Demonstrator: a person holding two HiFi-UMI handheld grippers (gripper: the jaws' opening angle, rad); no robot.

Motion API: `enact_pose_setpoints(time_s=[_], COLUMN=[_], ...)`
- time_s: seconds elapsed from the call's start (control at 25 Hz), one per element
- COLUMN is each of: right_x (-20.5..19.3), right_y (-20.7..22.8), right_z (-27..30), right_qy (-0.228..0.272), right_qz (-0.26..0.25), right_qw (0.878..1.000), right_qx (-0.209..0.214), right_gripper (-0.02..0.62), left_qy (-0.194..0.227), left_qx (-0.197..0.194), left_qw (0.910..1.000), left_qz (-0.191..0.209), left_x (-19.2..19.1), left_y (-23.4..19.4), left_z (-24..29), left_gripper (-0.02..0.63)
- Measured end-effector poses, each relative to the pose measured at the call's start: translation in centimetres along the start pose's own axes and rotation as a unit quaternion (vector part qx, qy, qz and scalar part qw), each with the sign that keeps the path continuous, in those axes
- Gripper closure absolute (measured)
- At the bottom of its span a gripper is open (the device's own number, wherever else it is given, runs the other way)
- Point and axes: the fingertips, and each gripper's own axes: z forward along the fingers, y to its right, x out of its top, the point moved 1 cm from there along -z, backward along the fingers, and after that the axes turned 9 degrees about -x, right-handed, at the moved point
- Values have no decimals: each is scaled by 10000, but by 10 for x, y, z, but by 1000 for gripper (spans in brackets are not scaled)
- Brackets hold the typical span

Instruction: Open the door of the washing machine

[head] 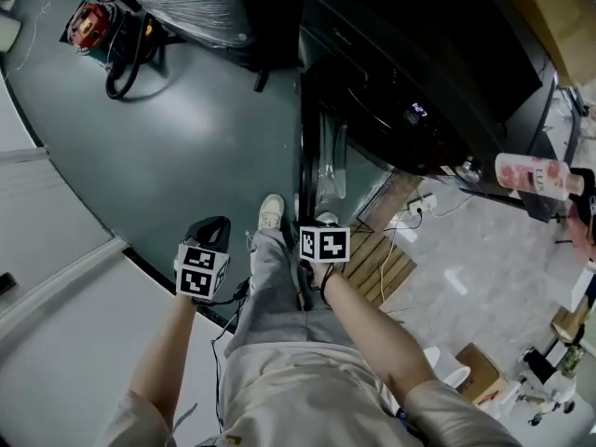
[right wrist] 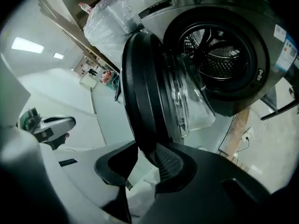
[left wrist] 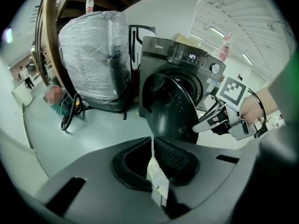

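Note:
The dark washing machine (head: 400, 91) stands ahead with its round door (head: 321, 161) swung out toward me. In the right gripper view the drum (right wrist: 215, 55) lies exposed and the door's thick black rim (right wrist: 145, 87) reaches down between the jaws of my right gripper (right wrist: 145, 157). The rim lies against the right pad (right wrist: 170, 164), and a gap shows on the left side. My left gripper (left wrist: 153, 143) hangs left of the door with its pads together and nothing held. From there I see the door (left wrist: 170, 111) and the right gripper (left wrist: 210, 122) at its edge.
A plastic-wrapped bundle (left wrist: 91, 59) stands left of the machine, with a red tool and black hose (head: 93, 26) on the floor beyond. A wooden pallet (head: 382, 259) lies under the machine's right side. A pink bottle (head: 535, 175) and a cardboard box (head: 480, 371) are at the right. My shoe (head: 270, 212) is below the door.

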Motion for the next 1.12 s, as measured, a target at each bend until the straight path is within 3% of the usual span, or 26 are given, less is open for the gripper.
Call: enact_pose_setpoints(time_s=[0.24, 0.44, 0.6, 0.92, 1.12], right_x=[6, 19, 31, 61, 75], right_y=[-62, -109, -144, -199, -224], right_z=[30, 51, 67, 94, 105], right_qy=[-61, -170, -346, -449, -504], right_qz=[663, 908, 1315, 1660, 2110], right_qw=[9978, 9957, 9907, 9851, 9761], right_qx=[-34, -46, -32, 44, 117], right_gripper=[451, 451, 451, 457, 456], left_qy=[101, 288, 532, 849, 830], left_qx=[391, 790, 1043, 1548, 1599], left_qw=[9980, 9922, 9851, 9686, 9667], left_qz=[-496, -918, -1261, -1750, -1816], left_x=[-46, -71, -83, -102, -106], left_y=[-43, -81, -108, -152, -163], left_z=[-33, -64, -95, -132, -145], left_gripper=[574, 574, 574, 574, 574])
